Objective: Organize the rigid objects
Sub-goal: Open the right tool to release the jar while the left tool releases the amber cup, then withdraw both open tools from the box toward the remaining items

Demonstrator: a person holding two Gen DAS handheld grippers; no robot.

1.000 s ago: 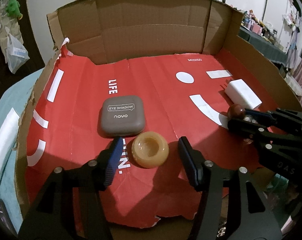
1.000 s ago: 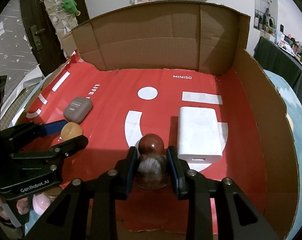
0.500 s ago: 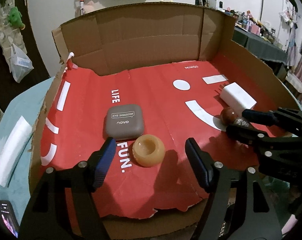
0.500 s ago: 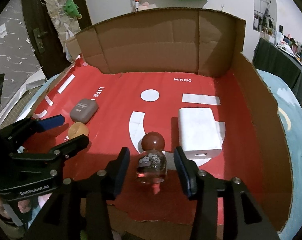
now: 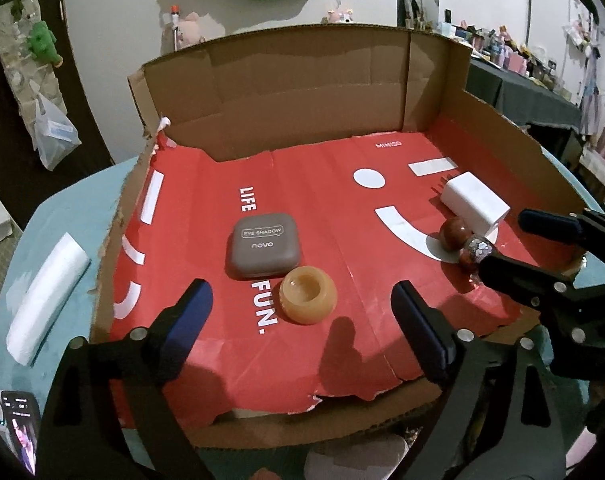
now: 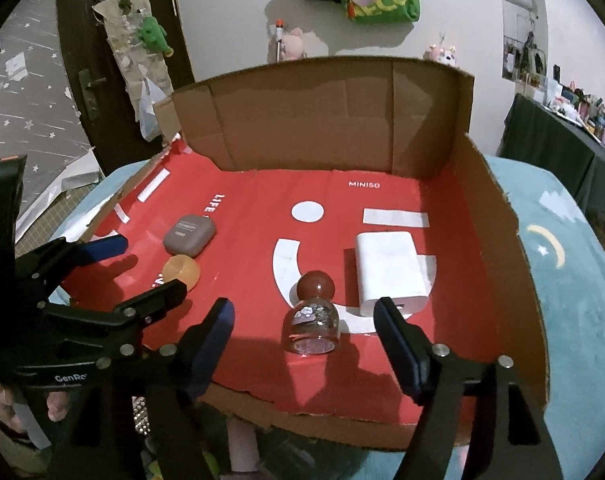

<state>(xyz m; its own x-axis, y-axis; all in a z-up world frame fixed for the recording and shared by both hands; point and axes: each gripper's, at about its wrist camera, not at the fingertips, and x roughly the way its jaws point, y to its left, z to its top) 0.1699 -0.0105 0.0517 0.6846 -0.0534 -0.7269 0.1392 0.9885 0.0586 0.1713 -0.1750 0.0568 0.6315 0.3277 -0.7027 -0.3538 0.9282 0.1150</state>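
A cardboard box (image 5: 286, 92) lined with red paper holds the objects. A grey eye-shadow case (image 5: 262, 244) lies left of centre, an amber round jar (image 5: 308, 294) just in front of it. A small glass bottle with a brown ball cap (image 6: 312, 316) lies on its side beside a white charger block (image 6: 390, 272). My left gripper (image 5: 302, 322) is open and empty, just short of the jar. My right gripper (image 6: 304, 346) is open and empty, just short of the bottle. The bottle (image 5: 466, 246) and charger (image 5: 474, 200) also show in the left wrist view.
The box stands on a light blue cloth (image 6: 574, 280). A white foam strip (image 5: 46, 300) lies on the cloth left of the box. Box walls rise at the back and right; the near edge is low and torn.
My right gripper opened and let go of the bottle, which now lies on the red paper. Both grippers pulled back toward the box's near edge and opened wider.
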